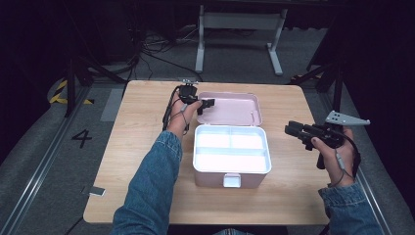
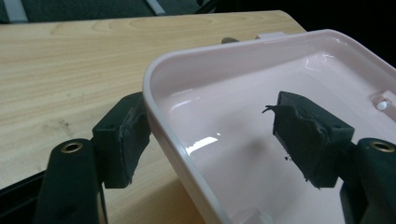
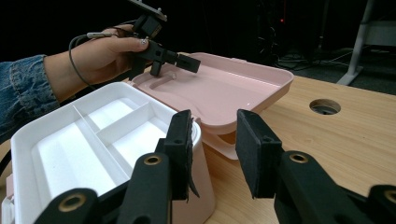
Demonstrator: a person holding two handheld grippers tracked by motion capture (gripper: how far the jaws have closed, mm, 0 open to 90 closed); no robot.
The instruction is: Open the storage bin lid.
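The left gripper [image 2: 212,140] has its jaws apart, one outside and one inside the rim of the pink lid [image 2: 280,93], straddling the lid's corner without pinching it as far as the left gripper view shows. That lid is swung fully open and lies back toward the tabletop's far edge, hinged to the pink box [image 1: 230,174] that sits near the middle of the tabletop [image 1: 147,196]. The box carries a white divided tray [image 1: 230,149], and its compartments look empty (the glare makes small items hard to rule out). The right gripper [image 3: 212,154] hovers near the tabletop's right edge with its jaws parted and nothing between them, pointing at the box's near corner. By my reading, the opening is done, or the lid is about to be closed; the grip on the rim is not yet made, and the right gripper has no part so far.
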